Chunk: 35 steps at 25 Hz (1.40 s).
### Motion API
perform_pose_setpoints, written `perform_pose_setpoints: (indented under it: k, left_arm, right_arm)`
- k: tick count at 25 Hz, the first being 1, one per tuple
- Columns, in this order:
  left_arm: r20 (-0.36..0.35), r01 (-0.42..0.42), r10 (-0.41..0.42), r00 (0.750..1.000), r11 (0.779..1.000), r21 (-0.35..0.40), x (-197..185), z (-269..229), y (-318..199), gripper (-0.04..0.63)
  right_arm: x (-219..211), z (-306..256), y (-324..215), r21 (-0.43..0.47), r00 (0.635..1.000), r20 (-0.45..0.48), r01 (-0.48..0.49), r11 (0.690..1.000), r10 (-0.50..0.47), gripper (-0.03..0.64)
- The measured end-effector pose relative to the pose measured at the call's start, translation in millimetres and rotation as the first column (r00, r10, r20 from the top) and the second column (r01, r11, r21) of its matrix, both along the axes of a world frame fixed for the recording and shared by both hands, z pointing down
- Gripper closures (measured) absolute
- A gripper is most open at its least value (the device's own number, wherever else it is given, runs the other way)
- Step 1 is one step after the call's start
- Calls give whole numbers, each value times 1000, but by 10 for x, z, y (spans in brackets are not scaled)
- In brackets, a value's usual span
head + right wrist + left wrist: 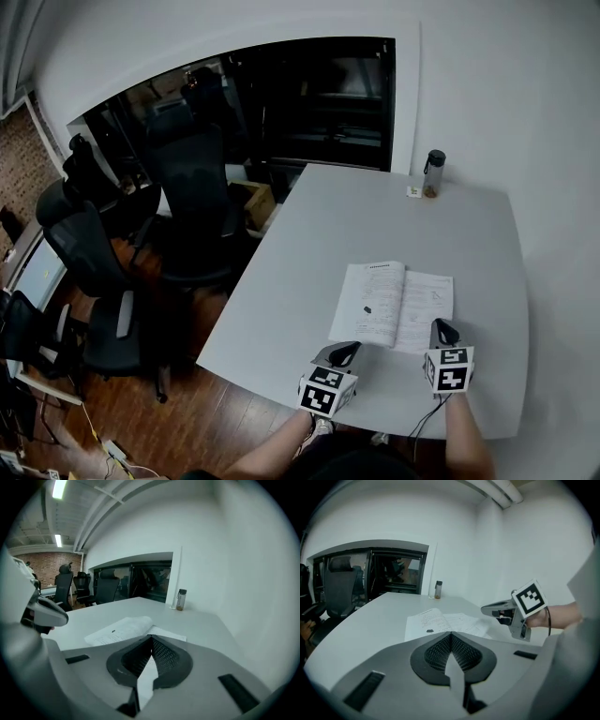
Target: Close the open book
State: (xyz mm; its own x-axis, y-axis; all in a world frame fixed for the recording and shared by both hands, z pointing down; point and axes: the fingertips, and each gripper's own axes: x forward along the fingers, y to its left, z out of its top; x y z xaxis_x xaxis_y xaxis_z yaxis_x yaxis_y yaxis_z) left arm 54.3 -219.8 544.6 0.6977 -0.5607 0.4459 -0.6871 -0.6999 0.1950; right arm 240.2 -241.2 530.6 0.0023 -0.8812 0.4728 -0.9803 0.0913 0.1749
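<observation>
The open book (398, 305) lies flat on the grey table (300, 253), pages up, with a small dark mark on its left page. It also shows ahead in the left gripper view, book (440, 623), and in the right gripper view, book (124, 629). My left gripper (349, 350) is shut, just short of the left page's near corner. My right gripper (440, 327) is shut too, its tip over the near edge of the right page. Whether it pinches paper is hidden. The jaws meet in each gripper's own view: left gripper (451, 633), right gripper (151, 637).
A capped bottle (433, 174) stands at the table's far edge next to a small card (413, 191). Several black office chairs (192, 187) crowd the floor to the left. The white wall runs close along the right side.
</observation>
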Motion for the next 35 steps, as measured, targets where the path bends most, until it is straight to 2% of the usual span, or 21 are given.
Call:
perform_pose_setpoints:
  k: [4, 8, 13, 17, 20, 23, 35]
  left_arm:
    - [-1, 5, -5, 1000, 1000, -1, 11, -3, -27, 591]
    - [0, 23, -23, 1000, 1000, -7, -60, 0, -35, 591]
    - [7, 56, -56, 998, 998, -12, -224, 19, -59, 591]
    - [6, 79, -79, 997, 997, -10, -350, 5, -111, 591]
    - [4, 94, -94, 996, 996, -10, -413, 13, -160, 591]
    - [1, 99, -99, 995, 995, -13, -419, 28, -197, 591]
    - [1, 60, -60, 998, 998, -1, -181, -25, -146, 591]
  right_arm:
    - [-120, -179, -12, 42, 999, 13, 38, 998, -38, 612]
    - [-569, -113, -100, 13, 986, 28, 164, 986, -165, 612]
    - [-1134, 273, -219, -93, 953, 42, 302, 949, -299, 612]
    - [-1348, 625, -235, -190, 939, 61, 343, 920, -338, 612]
    - [-1370, 806, -237, -246, 940, 57, 341, 908, -337, 612]
    - [-1264, 872, -259, -265, 949, 40, 312, 912, -313, 612]
    - [-743, 693, -276, -193, 982, 33, 188, 963, -186, 612]
